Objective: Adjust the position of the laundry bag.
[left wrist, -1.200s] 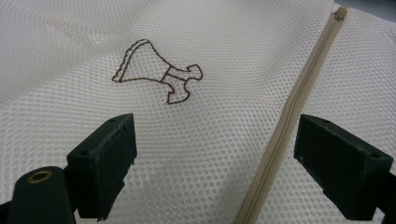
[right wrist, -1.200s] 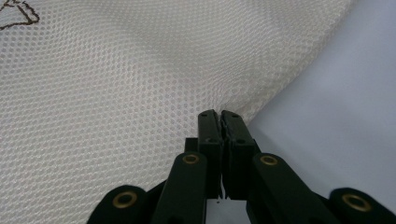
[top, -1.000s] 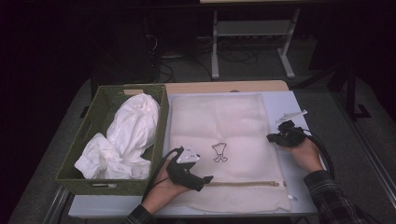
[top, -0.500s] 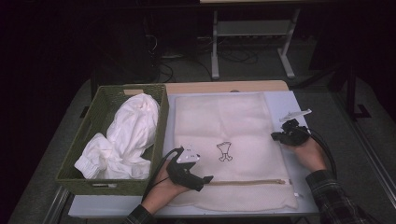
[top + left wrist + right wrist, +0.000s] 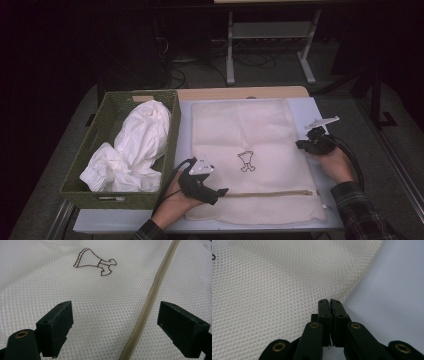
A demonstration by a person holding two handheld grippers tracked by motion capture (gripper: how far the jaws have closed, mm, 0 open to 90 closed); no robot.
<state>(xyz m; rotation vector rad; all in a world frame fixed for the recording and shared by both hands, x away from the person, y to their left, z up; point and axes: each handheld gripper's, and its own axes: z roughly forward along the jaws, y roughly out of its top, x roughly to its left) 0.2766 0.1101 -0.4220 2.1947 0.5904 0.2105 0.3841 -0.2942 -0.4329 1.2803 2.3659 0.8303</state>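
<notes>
A white mesh laundry bag (image 5: 250, 160) is lying flat on the table (image 5: 310, 107), just right of a green wicker basket (image 5: 115, 107) holding white garments (image 5: 135, 145). The left gripper (image 5: 113, 332) is hovering over the bag's lower left part with jaws standing wide apart, nothing between them; the beige zipper (image 5: 147, 307) is running up between the pads (embroidered dress logo (image 5: 95, 263) beyond). The right gripper (image 5: 329, 305) is pinching the bag's right edge, jaws pressed together on the mesh, beside bare table surface.
</notes>
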